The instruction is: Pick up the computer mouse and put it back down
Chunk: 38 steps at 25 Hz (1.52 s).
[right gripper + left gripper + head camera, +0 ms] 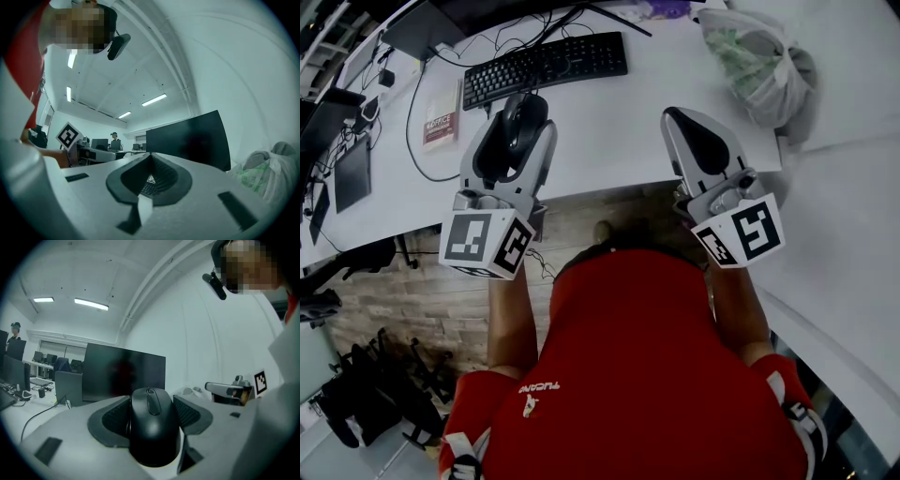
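A black computer mouse [523,122] sits between the two jaws of my left gripper [525,105], just in front of the keyboard over the white desk [609,131]. In the left gripper view the mouse [152,427] fills the gap between the ribbed pads [115,418], wheel end pointing away, with my left gripper [152,404] shut on it. My right gripper [682,116] hovers over the desk's front edge to the right. Its jaws meet at the tip and hold nothing, as the right gripper view [151,158] shows.
A black keyboard [546,66] lies behind the mouse, with cables and a red booklet [441,117] to its left. A knotted plastic bag [759,61] sits at the back right. A dark monitor [124,373] stands behind the desk. The desk's front edge curves just below both grippers.
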Tool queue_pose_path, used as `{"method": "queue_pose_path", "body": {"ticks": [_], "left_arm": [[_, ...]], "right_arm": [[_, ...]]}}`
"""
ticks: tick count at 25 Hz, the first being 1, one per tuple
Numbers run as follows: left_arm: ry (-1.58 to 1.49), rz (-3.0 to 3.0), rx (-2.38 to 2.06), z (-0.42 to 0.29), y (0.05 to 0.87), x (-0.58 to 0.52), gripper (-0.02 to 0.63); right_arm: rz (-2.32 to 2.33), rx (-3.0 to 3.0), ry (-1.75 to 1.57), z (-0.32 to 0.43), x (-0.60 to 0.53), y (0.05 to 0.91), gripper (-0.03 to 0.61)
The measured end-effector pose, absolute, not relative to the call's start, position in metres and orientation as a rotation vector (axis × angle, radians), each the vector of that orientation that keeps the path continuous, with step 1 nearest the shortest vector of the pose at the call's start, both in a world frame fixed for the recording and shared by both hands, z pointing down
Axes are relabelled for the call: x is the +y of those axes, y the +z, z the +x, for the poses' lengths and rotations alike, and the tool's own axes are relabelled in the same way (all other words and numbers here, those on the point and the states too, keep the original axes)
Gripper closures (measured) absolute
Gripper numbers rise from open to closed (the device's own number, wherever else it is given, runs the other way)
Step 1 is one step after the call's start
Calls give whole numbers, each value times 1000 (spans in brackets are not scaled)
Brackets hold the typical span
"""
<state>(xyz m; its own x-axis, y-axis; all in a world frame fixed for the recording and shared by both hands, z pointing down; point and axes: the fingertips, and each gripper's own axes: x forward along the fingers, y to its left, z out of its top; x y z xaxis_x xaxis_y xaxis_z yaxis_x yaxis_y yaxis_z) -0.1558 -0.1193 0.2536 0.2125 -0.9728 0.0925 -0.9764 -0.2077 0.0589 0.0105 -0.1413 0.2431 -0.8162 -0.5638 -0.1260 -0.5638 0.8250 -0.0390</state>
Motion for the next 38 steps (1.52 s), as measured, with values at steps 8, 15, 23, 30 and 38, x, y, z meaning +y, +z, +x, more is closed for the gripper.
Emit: {"method": "queue_pose_path", "body": {"ticks": [8,15,23,30,38], "left_arm": [[248,2249,-1851,-164,335,-138,330],[454,2194,-1748,-157,408,-152,330],[630,2133,-1651,-151,480,-163,330],[746,2069,-1621,-154,521,-170,330],[782,1997,-1574,-156,541,-172,330]], "right_arm": [[-937,2919,-26,10,-146,265,575],[-974,2954,-69,8,-152,287,575],[-1015,2977,-103,9,-156,304,575],[-1056,2977,-124,14,-158,313,575],[-1077,2979,-139,14,-157,317,575]]}}
